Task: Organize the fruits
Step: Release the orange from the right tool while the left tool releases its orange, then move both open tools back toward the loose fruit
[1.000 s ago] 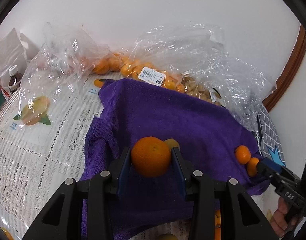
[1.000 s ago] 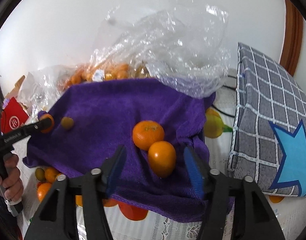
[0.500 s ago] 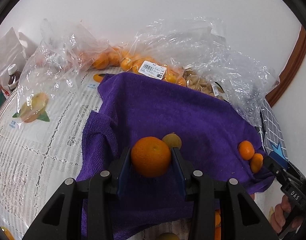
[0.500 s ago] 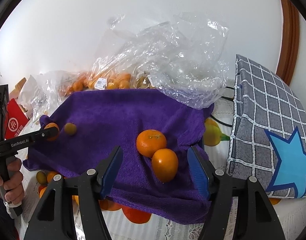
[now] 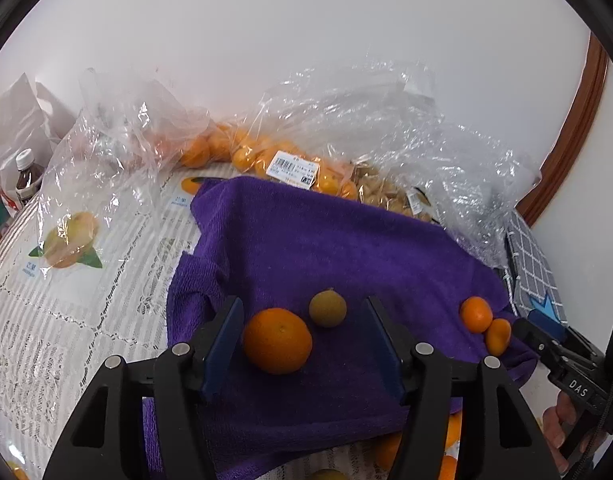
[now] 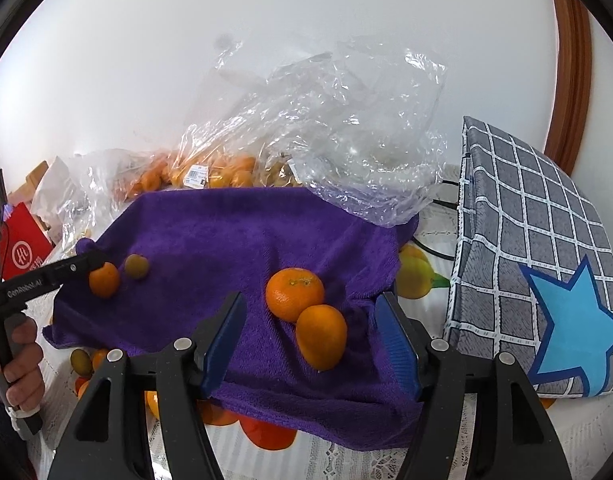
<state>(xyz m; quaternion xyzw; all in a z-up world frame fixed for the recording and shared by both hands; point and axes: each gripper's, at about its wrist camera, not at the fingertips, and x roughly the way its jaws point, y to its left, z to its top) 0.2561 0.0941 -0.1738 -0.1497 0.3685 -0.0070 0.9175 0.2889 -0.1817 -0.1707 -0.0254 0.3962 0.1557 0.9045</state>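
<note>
A purple towel [image 5: 330,240] lies spread on the table. My left gripper [image 5: 302,324] is open, its jaws wide on either side of an orange [image 5: 277,340] that rests on the towel, next to a small greenish-brown fruit [image 5: 327,309]. Two oranges [image 5: 475,314] lie at the towel's right edge. In the right wrist view my right gripper [image 6: 310,324] is open and empty, with a round orange [image 6: 294,294] and an oval one [image 6: 321,337] lying between its jaws on the towel [image 6: 226,236]. The left gripper's finger [image 6: 62,270] touches the released orange [image 6: 104,279].
Clear plastic bags of small oranges [image 5: 266,160] and other fruit sit behind the towel. A grey checked bag with a blue star [image 6: 538,256] stands at right. More fruit [image 6: 266,432] lies under the towel's near edge. A bottle [image 5: 26,176] stands far left.
My left gripper has opened and let go of the orange, which now rests on the towel. My right gripper has drawn back slightly and stays open.
</note>
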